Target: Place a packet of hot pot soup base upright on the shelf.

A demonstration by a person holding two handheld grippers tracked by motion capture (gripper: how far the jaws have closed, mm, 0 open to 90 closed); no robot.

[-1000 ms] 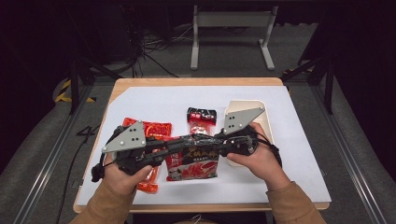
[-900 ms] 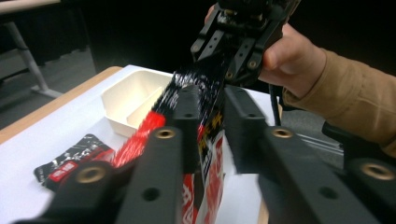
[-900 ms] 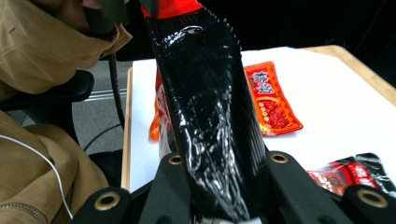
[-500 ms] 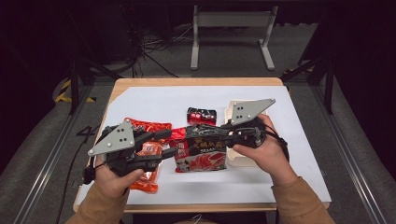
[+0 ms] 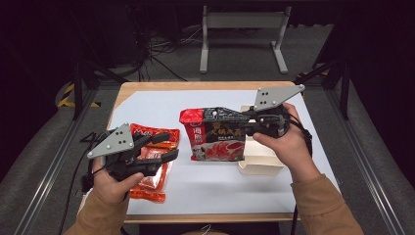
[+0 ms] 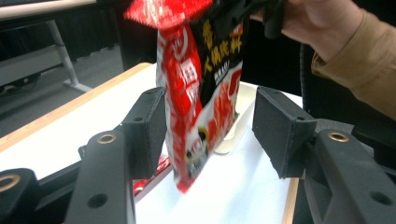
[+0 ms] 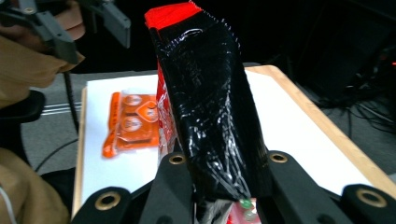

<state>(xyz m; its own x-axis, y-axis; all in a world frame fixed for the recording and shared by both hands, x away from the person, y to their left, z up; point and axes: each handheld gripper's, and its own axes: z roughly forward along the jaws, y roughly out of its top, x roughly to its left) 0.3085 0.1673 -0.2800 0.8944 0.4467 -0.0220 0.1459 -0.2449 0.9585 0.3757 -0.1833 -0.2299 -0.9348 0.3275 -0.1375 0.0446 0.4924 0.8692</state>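
Snack packets [image 5: 151,161] are lying on the table [image 5: 147,105] under the left gripper [image 5: 169,147], whose jaws have just been opening and are gripping nothing. Rightward, the right gripper [image 5: 208,122] is clenching the red noodle bag [image 5: 215,139], holding it above the white tray [image 5: 262,164]; placing it seems left.

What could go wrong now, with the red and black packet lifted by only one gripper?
The right gripper alone grips the red and black packet near one end, so the glossy film may slip from its fingers. The left gripper has just been opening; the packet hangs between its fingers without contact, so moving either hand could knock it. The packet hangs beside the white tray and might catch its rim.
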